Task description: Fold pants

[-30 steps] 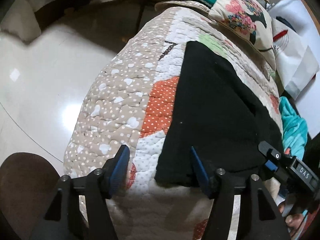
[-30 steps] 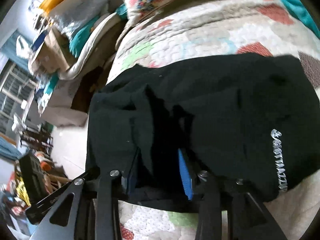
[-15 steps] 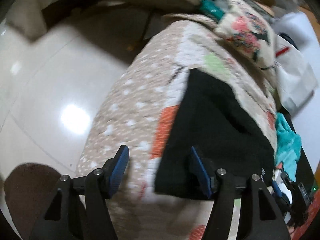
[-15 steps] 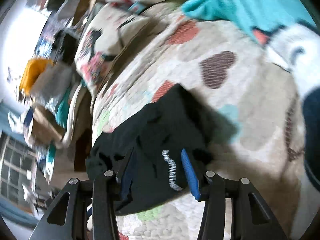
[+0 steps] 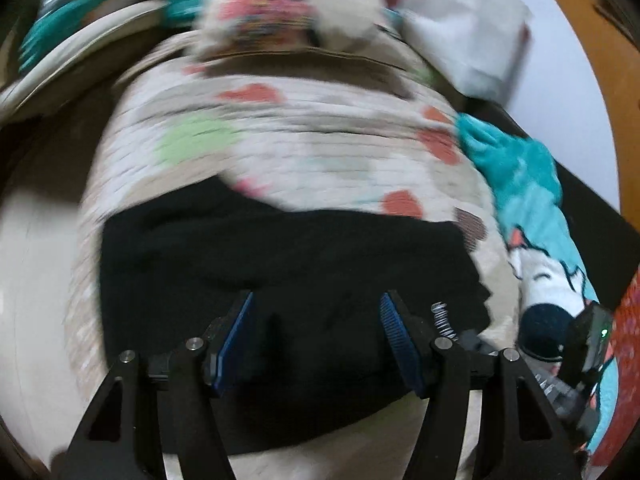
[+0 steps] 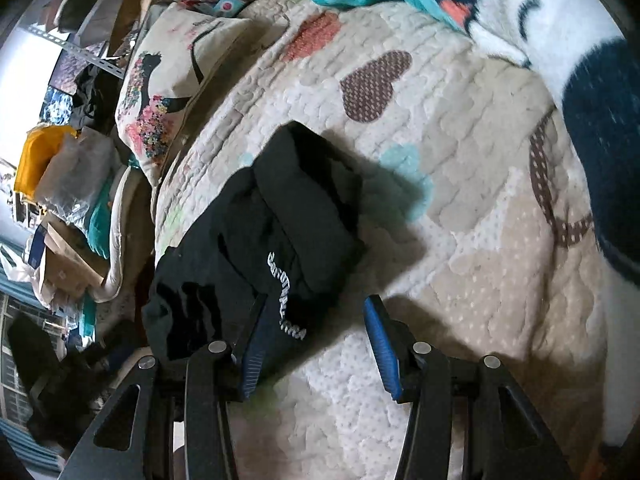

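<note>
Two tongs, ours, hang spread and empty over the bed (image 6: 460,216): the left tongs (image 5: 316,336) sit squarely above the folded black pants (image 5: 280,264), whose long axis runs crosswise, while the right tongs (image 6: 316,336) flank their near corner.

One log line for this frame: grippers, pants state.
left gripper: open, over pants | right gripper: open, empty | black pants: folded bundle on quilt
</note>
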{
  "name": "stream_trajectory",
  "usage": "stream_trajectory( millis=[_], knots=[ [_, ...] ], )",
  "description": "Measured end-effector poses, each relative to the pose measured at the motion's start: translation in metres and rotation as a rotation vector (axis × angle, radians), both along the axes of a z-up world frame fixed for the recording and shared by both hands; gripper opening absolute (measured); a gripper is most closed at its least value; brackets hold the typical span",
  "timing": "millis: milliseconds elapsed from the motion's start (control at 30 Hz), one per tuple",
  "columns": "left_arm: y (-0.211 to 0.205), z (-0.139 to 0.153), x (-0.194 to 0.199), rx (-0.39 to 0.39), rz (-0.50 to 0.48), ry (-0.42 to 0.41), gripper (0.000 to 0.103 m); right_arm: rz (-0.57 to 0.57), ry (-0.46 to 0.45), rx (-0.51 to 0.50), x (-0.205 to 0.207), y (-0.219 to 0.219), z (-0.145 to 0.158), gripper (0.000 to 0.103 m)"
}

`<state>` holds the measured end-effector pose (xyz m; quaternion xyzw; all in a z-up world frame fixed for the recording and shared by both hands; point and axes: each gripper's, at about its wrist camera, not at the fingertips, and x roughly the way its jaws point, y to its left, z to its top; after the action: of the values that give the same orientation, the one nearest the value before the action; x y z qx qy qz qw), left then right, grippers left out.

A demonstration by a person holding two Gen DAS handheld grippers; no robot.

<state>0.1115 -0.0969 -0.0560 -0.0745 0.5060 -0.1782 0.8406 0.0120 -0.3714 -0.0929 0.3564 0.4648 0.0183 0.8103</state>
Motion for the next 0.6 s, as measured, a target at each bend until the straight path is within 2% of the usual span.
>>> stream_trajectory(
  millis=[200, 433, 567, 600],
  knots=[
    [-0.088, -0.002, 0.045, 0.043, -0.205, 0.005, 0.063, 0.0, -0.007, -0.005, 0.011, 0.002, -0.008, 0.053],
    [-0.171, -0.044, 0.094, 0.061, -0.334, 0.11, 0.063, 0.019, -0.033, -0.006, 0.028, 0.006, -0.013, 0.054],
    [-0.198, -0.064, 0.098, 0.15, -0.422, 0.138, 0.063, 0.027, -0.03, 0.001, 0.038, 0.007, -0.014, 0.055],
    [-0.202, -0.065, 0.095, 0.176, -0.448, 0.128, 0.054, 0.03, -0.03, -0.002, 0.039, 0.008, -0.014, 0.055]
  ],
)
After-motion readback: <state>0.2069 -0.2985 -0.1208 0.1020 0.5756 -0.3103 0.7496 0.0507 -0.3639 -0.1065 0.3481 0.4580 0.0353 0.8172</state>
